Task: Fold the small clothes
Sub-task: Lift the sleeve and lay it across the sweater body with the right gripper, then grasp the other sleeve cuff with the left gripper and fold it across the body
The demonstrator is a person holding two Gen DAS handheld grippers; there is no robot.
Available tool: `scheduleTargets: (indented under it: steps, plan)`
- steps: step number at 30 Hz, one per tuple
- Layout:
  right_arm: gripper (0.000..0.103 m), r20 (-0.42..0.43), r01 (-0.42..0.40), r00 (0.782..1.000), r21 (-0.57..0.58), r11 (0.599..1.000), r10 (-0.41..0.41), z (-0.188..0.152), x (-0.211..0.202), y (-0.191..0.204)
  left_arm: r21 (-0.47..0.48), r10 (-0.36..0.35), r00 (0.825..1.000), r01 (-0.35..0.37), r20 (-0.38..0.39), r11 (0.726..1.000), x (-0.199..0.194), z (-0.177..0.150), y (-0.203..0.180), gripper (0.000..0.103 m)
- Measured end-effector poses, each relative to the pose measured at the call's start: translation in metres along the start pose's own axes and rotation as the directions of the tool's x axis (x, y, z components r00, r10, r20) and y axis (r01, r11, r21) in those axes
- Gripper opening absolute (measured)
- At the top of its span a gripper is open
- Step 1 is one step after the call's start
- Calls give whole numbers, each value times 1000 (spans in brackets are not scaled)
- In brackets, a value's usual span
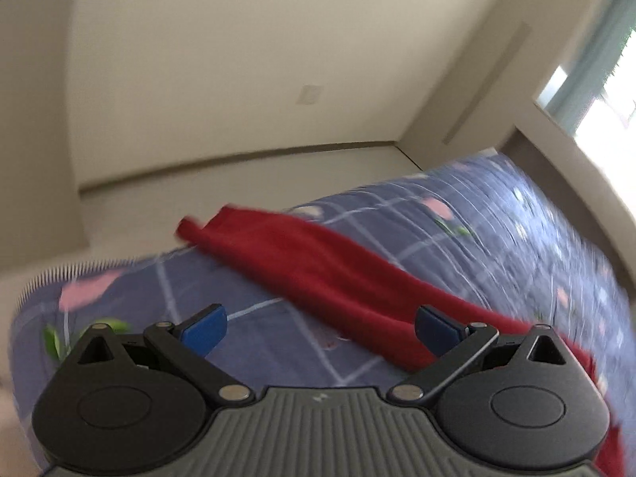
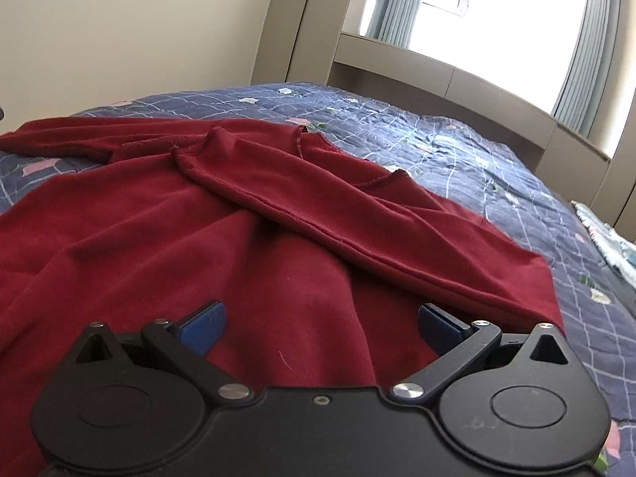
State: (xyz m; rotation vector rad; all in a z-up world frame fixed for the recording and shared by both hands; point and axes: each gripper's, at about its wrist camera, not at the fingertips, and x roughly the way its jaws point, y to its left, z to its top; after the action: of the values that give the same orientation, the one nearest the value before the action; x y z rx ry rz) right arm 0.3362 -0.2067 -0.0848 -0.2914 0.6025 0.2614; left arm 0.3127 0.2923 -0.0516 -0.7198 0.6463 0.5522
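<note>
A dark red long-sleeved top [image 2: 167, 238] lies spread and creased on the blue patterned quilt [image 2: 457, 151] of a bed. One sleeve [image 2: 338, 214] lies folded across its body. My right gripper [image 2: 320, 328] is open and empty, low over the garment's near part. In the left wrist view a long red part of the garment [image 1: 318, 266] stretches diagonally across the quilt [image 1: 516, 230]. My left gripper [image 1: 320, 328] is open and empty, its right finger [image 1: 435, 328] by the cloth's edge. This view is blurred.
A beige headboard [image 2: 457, 79] and a curtained window [image 2: 497, 8] stand beyond the bed. Beige walls [image 1: 238, 59] and floor lie past the bed's edge on the left. A pale patterned cloth [image 2: 608, 238] lies at the quilt's right edge.
</note>
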Motion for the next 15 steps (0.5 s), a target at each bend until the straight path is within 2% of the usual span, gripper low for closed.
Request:
scheduleTargets:
  steps: [2, 4, 7, 10, 12, 15]
  plan:
    - [102, -2, -4, 1000, 3, 1000, 4, 0, 0, -2, -83, -18, 1000, 18, 3, 996, 7, 0, 13, 102]
    - [102, -2, -3, 1000, 1, 1000, 3, 0, 0, -2, -119, -22, 999, 27, 48, 993, 10, 2, 17, 102]
    - [102, -1, 0, 1000, -3, 1000, 0, 0, 1, 0, -172, 12, 997, 1, 78, 985, 15, 6, 22, 91]
    - [102, -1, 0, 1000, -4, 1000, 0, 0, 1, -1, -234, 47, 995, -25, 88, 972, 23, 10, 29, 69]
    - [102, -2, -1, 1000, -2, 1000, 1, 0, 1, -1, -270, 55, 995, -29, 88, 962, 28, 12, 35, 39]
    - [102, -3, -5, 1000, 2, 1000, 5, 0, 2, -1, -340, 44, 995, -13, 85, 941, 36, 15, 48, 25]
